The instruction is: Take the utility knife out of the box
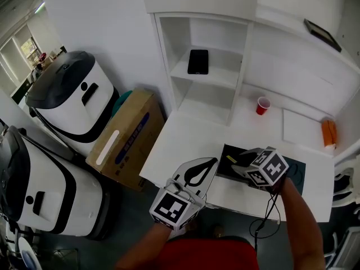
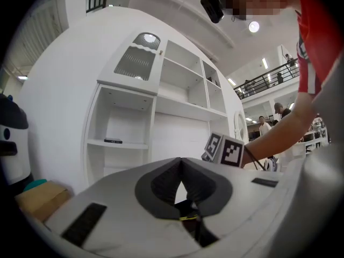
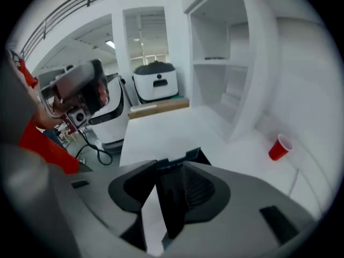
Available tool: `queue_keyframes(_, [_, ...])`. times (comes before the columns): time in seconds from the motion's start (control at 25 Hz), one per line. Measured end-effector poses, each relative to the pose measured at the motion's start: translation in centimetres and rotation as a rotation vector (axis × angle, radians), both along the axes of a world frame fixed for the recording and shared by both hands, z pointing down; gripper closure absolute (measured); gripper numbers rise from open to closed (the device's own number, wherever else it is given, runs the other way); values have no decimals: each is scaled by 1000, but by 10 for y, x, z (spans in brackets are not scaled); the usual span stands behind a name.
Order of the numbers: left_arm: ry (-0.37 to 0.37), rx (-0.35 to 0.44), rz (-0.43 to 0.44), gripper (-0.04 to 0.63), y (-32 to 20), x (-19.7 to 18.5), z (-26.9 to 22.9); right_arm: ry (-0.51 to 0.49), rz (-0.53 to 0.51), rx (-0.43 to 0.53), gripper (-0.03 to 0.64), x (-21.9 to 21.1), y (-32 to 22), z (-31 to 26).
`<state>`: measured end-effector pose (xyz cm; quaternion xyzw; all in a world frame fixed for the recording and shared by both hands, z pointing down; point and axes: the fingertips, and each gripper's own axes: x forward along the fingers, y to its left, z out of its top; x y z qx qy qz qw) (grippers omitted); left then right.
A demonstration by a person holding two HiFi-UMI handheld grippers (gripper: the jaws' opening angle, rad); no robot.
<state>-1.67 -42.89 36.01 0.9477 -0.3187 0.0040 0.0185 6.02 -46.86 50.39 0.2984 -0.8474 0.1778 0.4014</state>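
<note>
A shallow black box [image 1: 292,170] lies on the white table [image 1: 185,134] near its front edge. A small yellow-marked item [image 1: 230,158] shows at the box's left end; it is too small to tell whether it is the utility knife. My right gripper [image 1: 241,166] tilts down over that end of the box, jaws open. In the right gripper view a black wall of the box [image 3: 171,198] stands up between the jaws of the right gripper [image 3: 172,165], with a white gap to its left. My left gripper [image 1: 214,161] hovers level at the table's front edge, left of the box, its tips [image 2: 181,160] touching, shut on nothing I can see.
A red cup [image 1: 262,105] stands at the back of the table beside a white sheet [image 1: 301,128] and an orange item [image 1: 329,133]. White shelves [image 1: 208,77] hold a black slab [image 1: 198,61]. A cardboard carton [image 1: 126,139] and white machines [image 1: 67,103] stand on the floor at the left.
</note>
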Motion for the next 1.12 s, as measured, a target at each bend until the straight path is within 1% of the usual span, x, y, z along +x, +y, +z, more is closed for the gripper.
queue_keyframes(0.08, [7, -4, -2, 586, -3, -4, 2, 72, -15, -80, 436, 3, -4, 21])
queue_keyframes(0.2, [7, 26, 0, 586, -9, -9, 6, 168, -6, -160, 436, 11, -14, 47])
queue_keyframes(0.36, [14, -20, 6, 586, -12, -12, 8, 278, -11, -273, 436, 20, -19, 75])
queue_keyframes(0.48, [24, -28, 9, 586, -17, -14, 9, 347, -36, -344, 436, 24, -16, 91])
queue_keyframes(0.64, [26, -31, 16, 586, -22, -17, 11, 387, -44, -383, 436, 23, -17, 103])
queue_keyframes(0.88, [25, -42, 14, 586, -30, -22, 13, 480, -51, -408, 439, 31, -21, 119])
queue_keyframes(1.12, [20, -58, 15, 586, -34, -24, 19, 480, -55, -415, 455, 32, -21, 121])
